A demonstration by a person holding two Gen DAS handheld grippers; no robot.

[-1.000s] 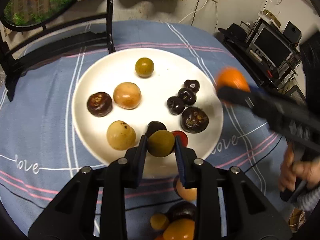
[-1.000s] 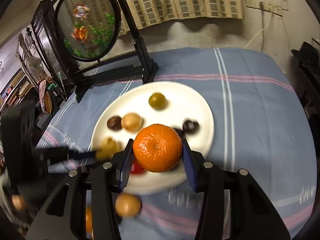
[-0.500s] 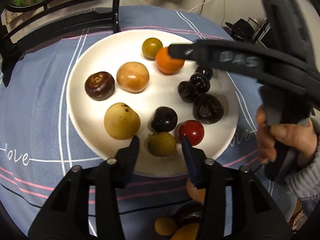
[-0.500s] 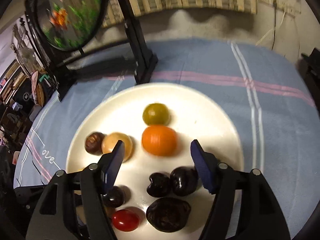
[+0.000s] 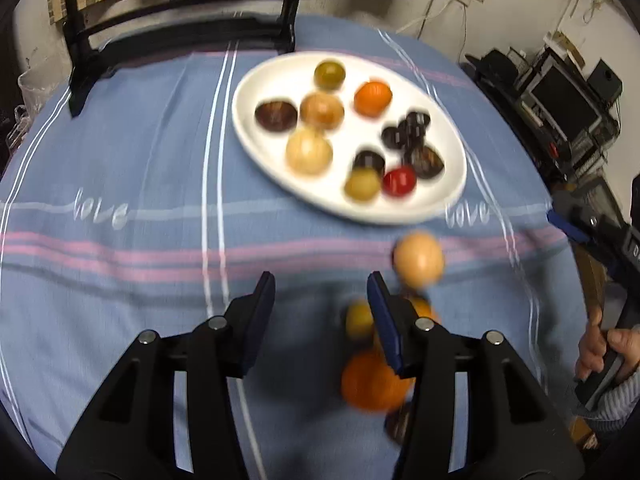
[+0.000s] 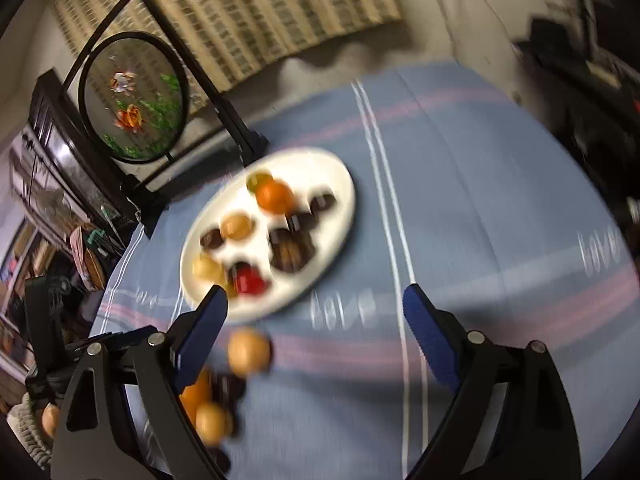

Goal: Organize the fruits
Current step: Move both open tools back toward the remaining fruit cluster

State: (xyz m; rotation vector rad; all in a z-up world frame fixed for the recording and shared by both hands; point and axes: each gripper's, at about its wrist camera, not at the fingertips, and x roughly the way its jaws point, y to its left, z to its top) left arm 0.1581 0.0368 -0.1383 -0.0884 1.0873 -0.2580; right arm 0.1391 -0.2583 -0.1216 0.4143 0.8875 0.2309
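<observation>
Holding assorted fruits: white plate; tangerine included

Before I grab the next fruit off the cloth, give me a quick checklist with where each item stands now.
1. Left tool open and holding nothing: ok.
2. Right tool open and holding nothing: ok.
3. Loose fruit left to pick up: ok, a tan round fruit and a large orange lie on the blue striped cloth.
4. Space on the white round plate: ok, bare patches show along its left rim.
5. Left tool lined up on a fruit: not ok, the fruits sit right of its fingers.
6. Sharp view: not ok, both views are blurred.
</observation>
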